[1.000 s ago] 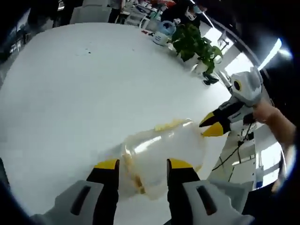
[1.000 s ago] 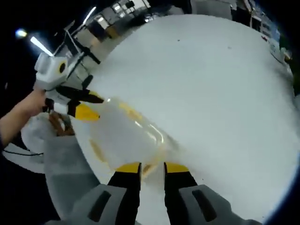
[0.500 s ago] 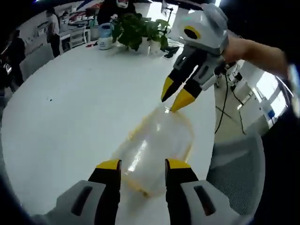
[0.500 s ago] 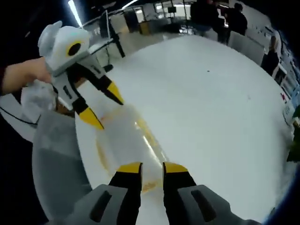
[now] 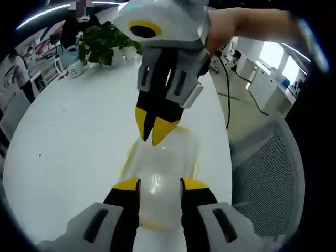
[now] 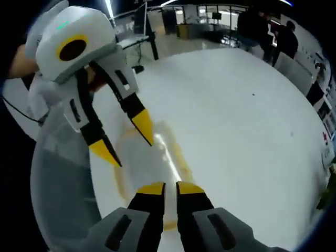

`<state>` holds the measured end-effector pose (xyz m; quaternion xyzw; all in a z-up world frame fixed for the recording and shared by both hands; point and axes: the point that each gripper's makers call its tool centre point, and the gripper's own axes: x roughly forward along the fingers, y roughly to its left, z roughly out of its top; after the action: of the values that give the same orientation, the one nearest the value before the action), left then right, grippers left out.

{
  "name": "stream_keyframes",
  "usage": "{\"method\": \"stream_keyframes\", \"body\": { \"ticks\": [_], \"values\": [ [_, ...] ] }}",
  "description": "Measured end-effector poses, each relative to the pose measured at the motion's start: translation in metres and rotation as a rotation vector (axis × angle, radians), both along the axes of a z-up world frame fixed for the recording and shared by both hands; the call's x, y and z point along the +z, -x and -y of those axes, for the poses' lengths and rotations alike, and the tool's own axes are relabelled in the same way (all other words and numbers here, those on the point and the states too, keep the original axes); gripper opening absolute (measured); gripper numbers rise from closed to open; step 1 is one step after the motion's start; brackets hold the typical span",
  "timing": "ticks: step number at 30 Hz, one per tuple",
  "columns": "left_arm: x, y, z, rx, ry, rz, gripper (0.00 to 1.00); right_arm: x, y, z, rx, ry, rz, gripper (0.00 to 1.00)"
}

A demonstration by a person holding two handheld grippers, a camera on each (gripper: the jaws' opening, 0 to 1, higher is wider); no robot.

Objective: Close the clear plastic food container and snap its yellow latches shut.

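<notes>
The clear plastic container (image 5: pixel 163 163) with yellow trim lies near the edge of the white table (image 5: pixel 63 147). My left gripper (image 5: pixel 160 185) is open, its yellow tips over the container's near end. The right gripper (image 5: pixel 153 128) comes down from the top onto the far end, its tips almost together. In the right gripper view the container (image 6: pixel 149 157) stretches away from my right gripper (image 6: pixel 170 189), whose jaws stand nearly touching with nothing seen between them. The left gripper (image 6: pixel 126 140) faces it, its tips spread above the far end. The latches cannot be made out.
A grey mesh chair (image 5: pixel 262 173) stands just beyond the table edge beside the container and also shows as the chair (image 6: pixel 63 178). Potted plants (image 5: pixel 105 39) and a pale jug (image 5: pixel 73 67) sit at the table's far side. A hand (image 5: pixel 247 23) holds the right gripper.
Both views have swung round, so the grippers now face each other along the container. The right gripper's jaws have narrowed. The container has stayed on the table.
</notes>
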<state>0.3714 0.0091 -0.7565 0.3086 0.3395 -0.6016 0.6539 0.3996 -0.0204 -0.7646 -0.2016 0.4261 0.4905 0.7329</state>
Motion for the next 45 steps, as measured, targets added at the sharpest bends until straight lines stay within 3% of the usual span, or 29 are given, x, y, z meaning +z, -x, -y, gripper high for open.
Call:
{"method": "stream_keyframes", "body": {
  "ticks": [2,6,17,22,25,30,37,40,45],
  "values": [
    [-0.004,0.003,0.002,-0.061,-0.031,0.035,0.28,-0.002,0.000,-0.002,0.016,0.008,0.007,0.05],
    [-0.007,0.006,0.006,-0.055,-0.023,0.009,0.28,-0.002,-0.003,-0.006,0.021,0.005,0.016,0.04],
    [-0.010,0.008,0.007,-0.051,-0.032,0.007,0.28,-0.006,-0.013,-0.012,0.038,0.045,0.023,0.02],
    [-0.019,0.021,0.004,-0.084,-0.074,-0.003,0.34,-0.005,-0.018,-0.011,0.010,0.042,0.019,0.07],
    [-0.023,0.024,0.004,-0.110,-0.090,0.026,0.36,-0.002,-0.021,-0.013,-0.007,0.020,0.010,0.08],
    [-0.021,0.020,0.006,-0.062,-0.089,0.004,0.35,0.004,-0.030,-0.017,-0.043,-0.015,0.016,0.10],
    [-0.022,0.017,0.007,-0.012,-0.084,-0.003,0.30,-0.016,-0.034,-0.011,-0.031,0.058,0.015,0.20],
    [-0.022,0.017,0.006,-0.022,-0.087,0.005,0.30,-0.015,-0.033,-0.015,-0.037,0.039,-0.016,0.24],
    [-0.022,0.021,0.007,-0.049,-0.124,0.035,0.32,-0.015,-0.039,-0.013,-0.001,0.057,-0.006,0.24]
  ]
}}
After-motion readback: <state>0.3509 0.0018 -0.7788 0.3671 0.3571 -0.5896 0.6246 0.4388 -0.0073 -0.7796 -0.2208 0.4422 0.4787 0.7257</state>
